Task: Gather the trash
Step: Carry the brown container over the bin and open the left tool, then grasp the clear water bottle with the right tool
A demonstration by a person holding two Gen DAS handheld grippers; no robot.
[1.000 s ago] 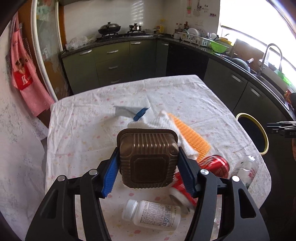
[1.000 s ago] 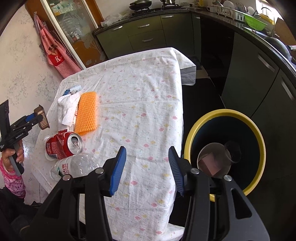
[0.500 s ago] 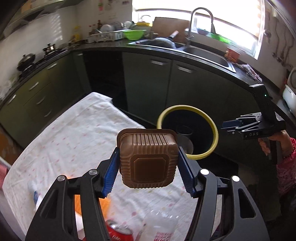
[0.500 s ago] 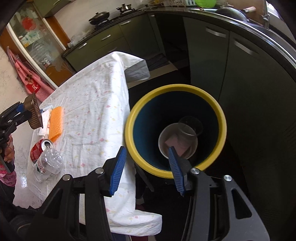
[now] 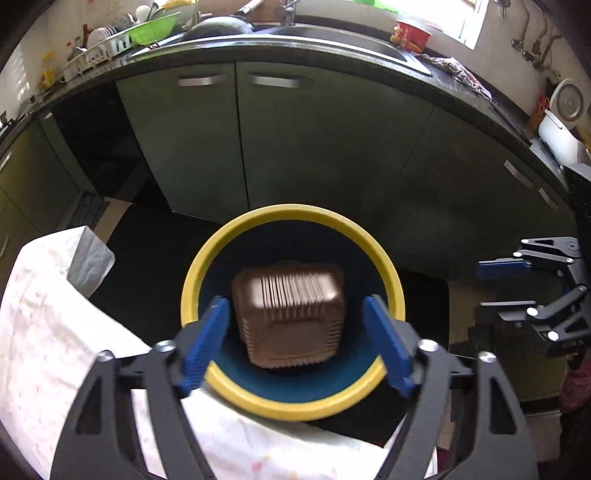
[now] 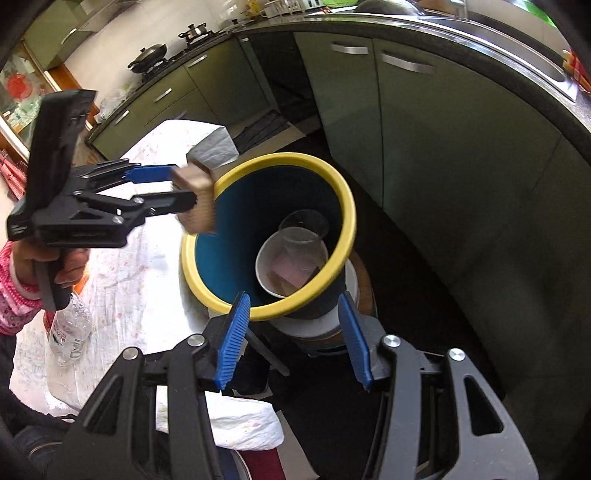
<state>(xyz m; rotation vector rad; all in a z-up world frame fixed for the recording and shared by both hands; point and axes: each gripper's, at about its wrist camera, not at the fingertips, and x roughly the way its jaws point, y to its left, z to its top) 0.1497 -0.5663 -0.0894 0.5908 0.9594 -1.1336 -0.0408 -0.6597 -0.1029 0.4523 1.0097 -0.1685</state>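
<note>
We see a kitchen lined with dull green cabinet doors (image 5: 306, 147) bearing horizontal metal bar handles (image 5: 201, 80), under a curved dark stone countertop (image 5: 461, 94). A stainless steel sink (image 5: 332, 35) sits in it below a bright window (image 5: 456, 16) that floods the counter with daylight. A white dish rack (image 5: 105, 46) holds a lime green plastic bowl (image 5: 153, 26). In the right wrist view a black lidded wok (image 6: 147, 55) rests on the stove. The floor (image 5: 147, 258) is dark. A table draped in a white cloth with small pink flowers (image 5: 48, 325) stands at lower left.
</note>
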